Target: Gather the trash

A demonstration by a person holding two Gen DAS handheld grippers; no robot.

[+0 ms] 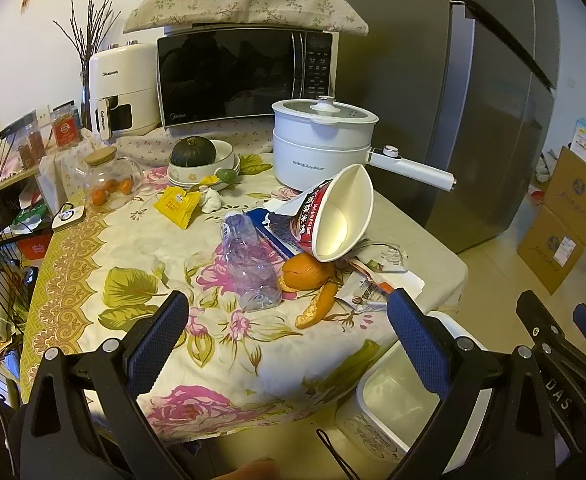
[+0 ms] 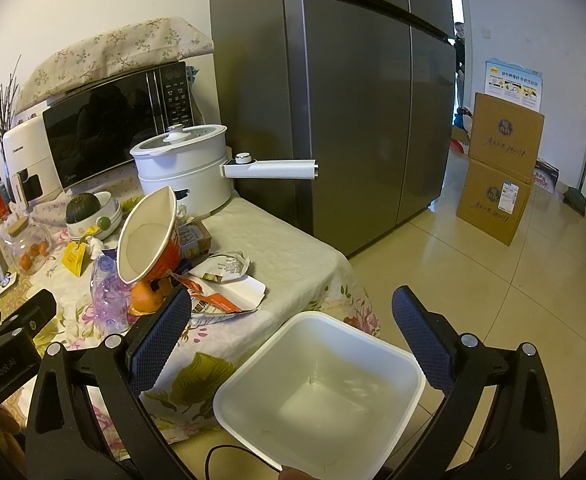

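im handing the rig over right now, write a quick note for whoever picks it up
Left gripper: open, empty, above the near table edge.
Right gripper: open, empty, above the white bin.
The bin stands on the floor at the table's near corner, and looks empty.
Trash piled on the floral tablecloth: crushed plastic bottle, orange peel, tipped noodle cup, torn wrappers. A yellow packet lies farther back.
Done: nothing binned yet.
Left: move every piece into the bin. The bottle and peel lie nearest the left fingers.
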